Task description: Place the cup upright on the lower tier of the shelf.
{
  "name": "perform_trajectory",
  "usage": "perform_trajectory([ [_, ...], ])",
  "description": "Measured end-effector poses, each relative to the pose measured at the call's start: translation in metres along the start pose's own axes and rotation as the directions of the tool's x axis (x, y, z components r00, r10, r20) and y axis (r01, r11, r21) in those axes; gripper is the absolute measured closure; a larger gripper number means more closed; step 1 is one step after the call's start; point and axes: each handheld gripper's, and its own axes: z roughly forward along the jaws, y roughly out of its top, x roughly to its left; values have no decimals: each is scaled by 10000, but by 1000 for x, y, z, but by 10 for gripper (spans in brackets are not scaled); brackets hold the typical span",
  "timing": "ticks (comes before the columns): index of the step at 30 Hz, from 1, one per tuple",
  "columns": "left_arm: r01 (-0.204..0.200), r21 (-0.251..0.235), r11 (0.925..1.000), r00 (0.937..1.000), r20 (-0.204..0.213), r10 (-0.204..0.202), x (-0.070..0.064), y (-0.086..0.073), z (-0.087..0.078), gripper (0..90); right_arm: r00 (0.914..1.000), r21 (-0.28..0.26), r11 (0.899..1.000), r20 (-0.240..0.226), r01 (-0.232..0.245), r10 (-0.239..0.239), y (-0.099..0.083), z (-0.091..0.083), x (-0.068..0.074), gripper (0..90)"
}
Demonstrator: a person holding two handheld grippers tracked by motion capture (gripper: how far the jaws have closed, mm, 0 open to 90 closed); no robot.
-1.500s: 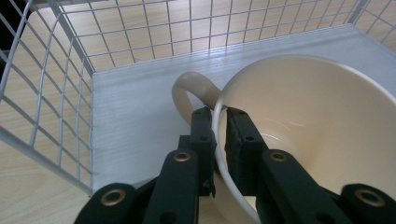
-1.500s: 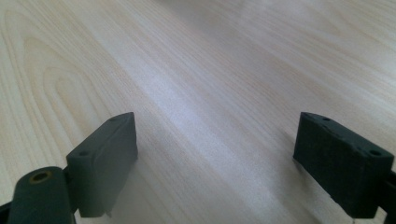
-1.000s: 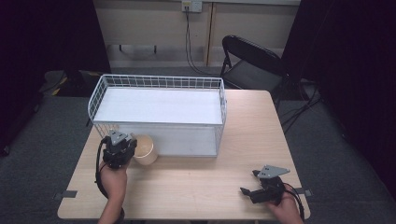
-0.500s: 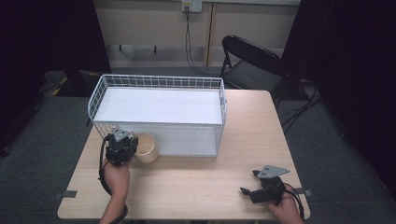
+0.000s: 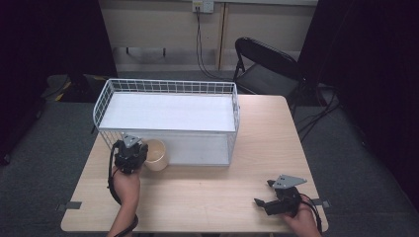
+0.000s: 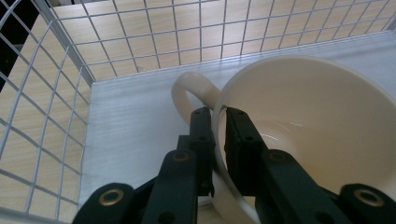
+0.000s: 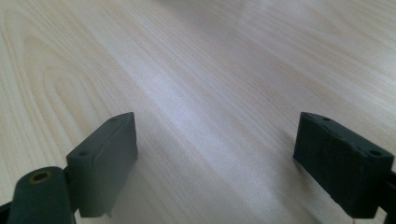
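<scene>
Cup (image 6: 322,140) upright, handle toward basket (image 6: 140,32) corner.

the left gripper (image 5: 132,151), clamped on the rim of the cream cup (image 5: 156,154), has carried it a little up and forward, closer against the wire basket's (image 5: 168,86) front wall.

cup (image 6: 317,140): right side and base cut off by frame | left tool (image 6: 218,135): covers near rim
</scene>
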Motion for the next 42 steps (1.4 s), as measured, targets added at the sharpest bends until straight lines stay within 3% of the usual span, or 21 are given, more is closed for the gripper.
perform_trajectory([
  [42, 502, -332, 9982, 9985, -206, -509, 2, 4, 8, 788, 10000, 0, 10000, 0, 0, 0, 0, 0, 0, 128],
])
